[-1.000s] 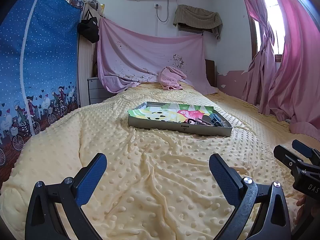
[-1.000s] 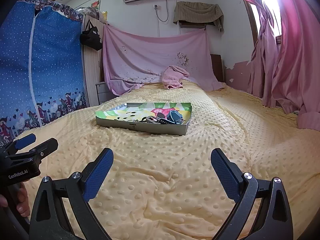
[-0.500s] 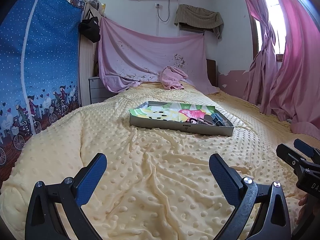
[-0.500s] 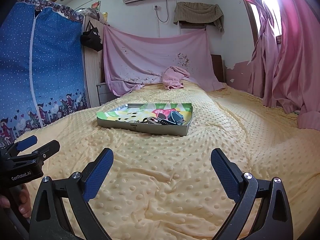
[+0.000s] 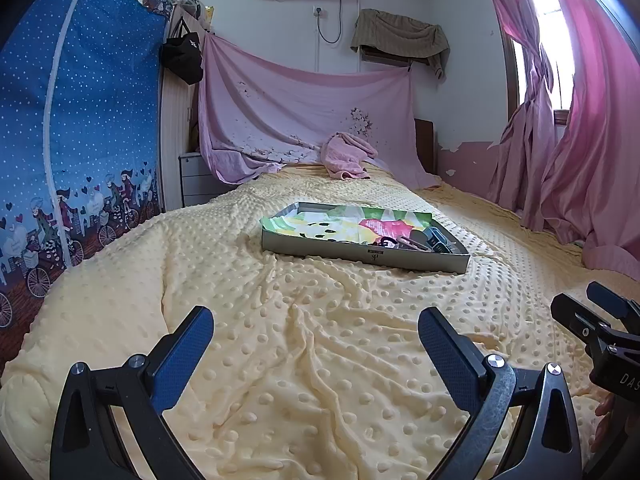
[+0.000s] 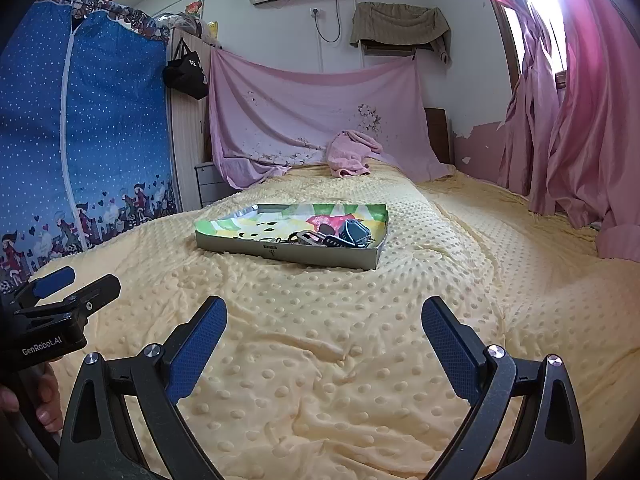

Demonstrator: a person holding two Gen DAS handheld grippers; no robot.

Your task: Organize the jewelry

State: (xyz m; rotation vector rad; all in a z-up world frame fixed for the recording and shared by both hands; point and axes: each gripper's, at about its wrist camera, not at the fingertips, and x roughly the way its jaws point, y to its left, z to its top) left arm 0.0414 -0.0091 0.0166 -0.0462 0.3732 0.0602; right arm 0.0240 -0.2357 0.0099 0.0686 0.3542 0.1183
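A shallow grey tray (image 5: 320,246) with a bright printed lining lies on the yellow dotted bedspread (image 5: 320,340); it also shows in the right wrist view (image 6: 240,243). A heap of jewelry and small dark items (image 5: 416,240) fills its right end, seen in the right wrist view too (image 6: 336,236). My left gripper (image 5: 316,340) is open and empty, low over the bedspread, well short of the tray. My right gripper (image 6: 324,328) is open and empty, also short of the tray. Each gripper shows at the edge of the other's view.
A pink towel (image 5: 348,156) lies at the bed's head below a hung pink sheet (image 5: 304,120). A blue fabric wardrobe (image 5: 80,140) stands at the left and pink curtains (image 5: 580,140) at the right. A small drawer unit (image 5: 196,176) stands beside the bed.
Both views have shifted slightly, with the tray a little higher and farther right in each. Both grippers stay open and empty.
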